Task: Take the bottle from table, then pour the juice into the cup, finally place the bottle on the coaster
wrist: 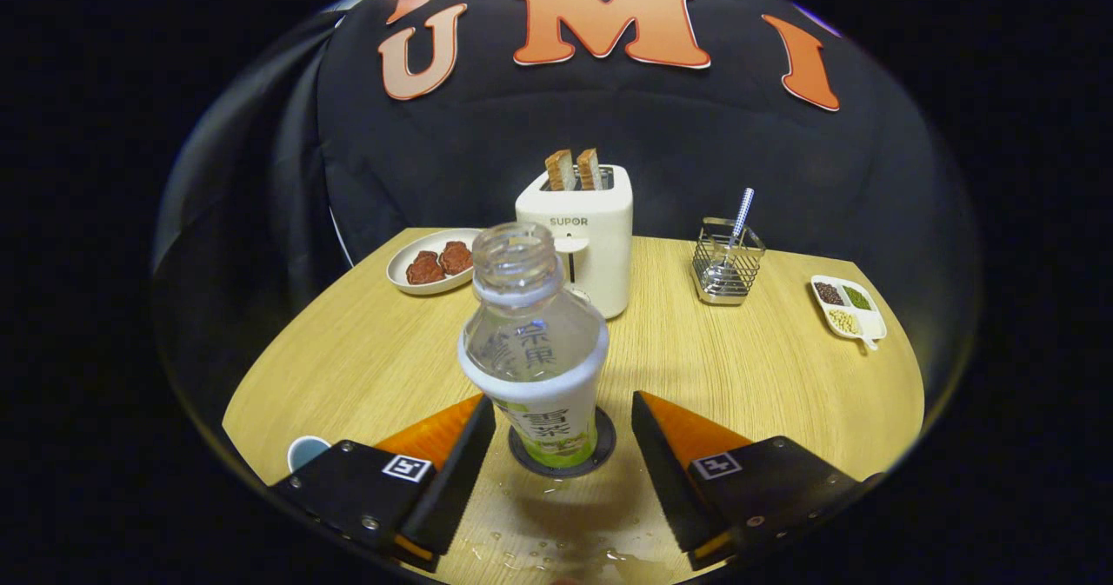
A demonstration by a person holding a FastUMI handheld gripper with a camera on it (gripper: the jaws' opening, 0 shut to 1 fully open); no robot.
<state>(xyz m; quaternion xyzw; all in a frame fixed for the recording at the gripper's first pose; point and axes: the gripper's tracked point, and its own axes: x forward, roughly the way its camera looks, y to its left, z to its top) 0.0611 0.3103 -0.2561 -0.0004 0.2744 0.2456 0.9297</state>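
The bottle (534, 342) stands uncapped on the coaster (563, 455), lower centre of the frame, between the gripper's (563, 433) 2 spread fingers, neither touching it.

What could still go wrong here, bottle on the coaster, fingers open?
1. The bottle has no cap and stands between the open gripper fingers; a sideways nudge while backing off could tip it off the coaster.
2. Droplets wet the table near the fingers, so things may slide.
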